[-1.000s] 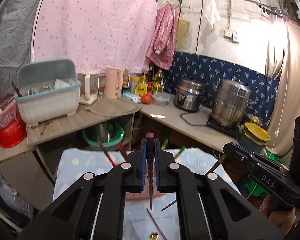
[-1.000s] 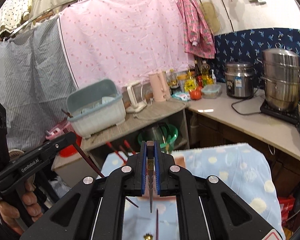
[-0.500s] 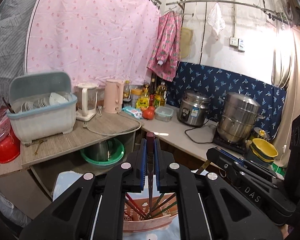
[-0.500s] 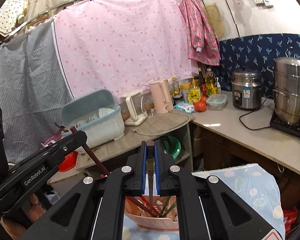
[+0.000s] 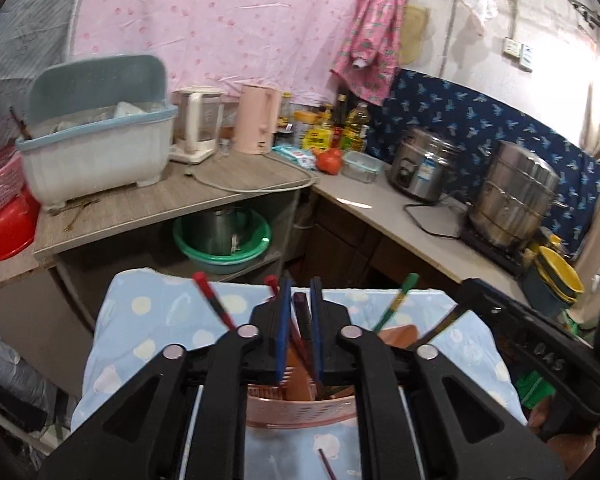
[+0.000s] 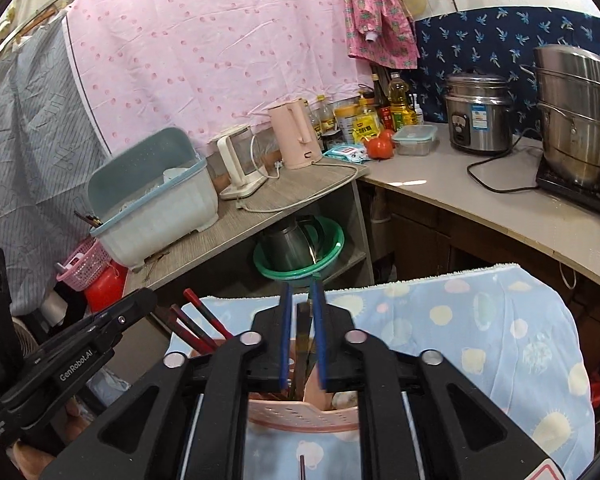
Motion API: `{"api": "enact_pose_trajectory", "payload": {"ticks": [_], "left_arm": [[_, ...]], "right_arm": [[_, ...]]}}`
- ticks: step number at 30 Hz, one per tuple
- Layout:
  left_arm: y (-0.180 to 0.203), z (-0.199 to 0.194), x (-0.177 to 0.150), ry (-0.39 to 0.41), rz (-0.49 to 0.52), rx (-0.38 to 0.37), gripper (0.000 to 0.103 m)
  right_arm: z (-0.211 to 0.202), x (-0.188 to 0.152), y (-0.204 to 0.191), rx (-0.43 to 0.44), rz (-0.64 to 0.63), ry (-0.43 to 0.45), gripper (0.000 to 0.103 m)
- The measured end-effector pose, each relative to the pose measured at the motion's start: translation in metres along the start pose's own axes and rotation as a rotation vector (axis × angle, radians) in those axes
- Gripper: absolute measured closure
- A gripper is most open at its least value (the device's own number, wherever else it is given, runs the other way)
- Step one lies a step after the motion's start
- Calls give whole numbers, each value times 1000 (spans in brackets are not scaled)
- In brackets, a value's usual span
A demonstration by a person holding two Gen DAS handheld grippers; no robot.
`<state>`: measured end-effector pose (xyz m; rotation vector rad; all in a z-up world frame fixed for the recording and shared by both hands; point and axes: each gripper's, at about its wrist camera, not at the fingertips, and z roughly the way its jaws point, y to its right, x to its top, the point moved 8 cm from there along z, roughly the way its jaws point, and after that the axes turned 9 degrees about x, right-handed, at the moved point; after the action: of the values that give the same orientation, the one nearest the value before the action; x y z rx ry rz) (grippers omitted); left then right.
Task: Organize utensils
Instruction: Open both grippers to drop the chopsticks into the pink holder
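A pink perforated utensil holder (image 5: pixel 300 408) stands on a blue spotted cloth (image 5: pixel 148 320); it also shows in the right wrist view (image 6: pixel 304 414). Red chopsticks (image 5: pixel 212 300) and a green one (image 5: pixel 396 298) lean in it. My left gripper (image 5: pixel 300 300) is over the holder, its blue pads slightly apart around a dark red chopstick (image 5: pixel 300 320) standing between them. My right gripper (image 6: pixel 302 304) is over the holder too, pads slightly apart around a dark chopstick (image 6: pixel 302 328). Each gripper shows in the other's view: the right one (image 5: pixel 540 344), the left one (image 6: pixel 80 352).
A loose chopstick (image 5: pixel 326 464) lies on the cloth near me. Behind the table are a counter with a blue dish rack (image 5: pixel 96 148), kettles (image 5: pixel 256 120), a rice cooker (image 5: pixel 420 168), a steel steamer pot (image 5: pixel 516 196) and a green basin (image 5: pixel 224 240) on the shelf below.
Both grippers have come down over the holder with their chopsticks. The pads of both have parted slightly, and the chopsticks now stand loosely between them in the holder.
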<state>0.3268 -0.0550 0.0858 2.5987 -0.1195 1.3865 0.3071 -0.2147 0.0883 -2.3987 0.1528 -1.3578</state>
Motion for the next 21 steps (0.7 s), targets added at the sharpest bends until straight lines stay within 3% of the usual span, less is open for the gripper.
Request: {"api": "enact_pose_trajectory", "payload": {"ticks": [1,2,4,13,21], "left_arm": [[-2,0,-2,-2,-6,-1,78],[-5,-1,-4,-5,-12,7,67],[-11,-3,-7,-2,-21,27,62],[-30,-19,-32,-32,-43,54,57],[-37,-35,-74,-84,-23,72,56]], "right_arm": [[-1,0,-1,4,1,1,85],[-4,-1,-2,0,0,3,74],[-10,-3,-3,-27,-12,21,59],[-42,-22,1,-32,0,41,57],[-68,-70,14,-48,27,-18,57]]}}
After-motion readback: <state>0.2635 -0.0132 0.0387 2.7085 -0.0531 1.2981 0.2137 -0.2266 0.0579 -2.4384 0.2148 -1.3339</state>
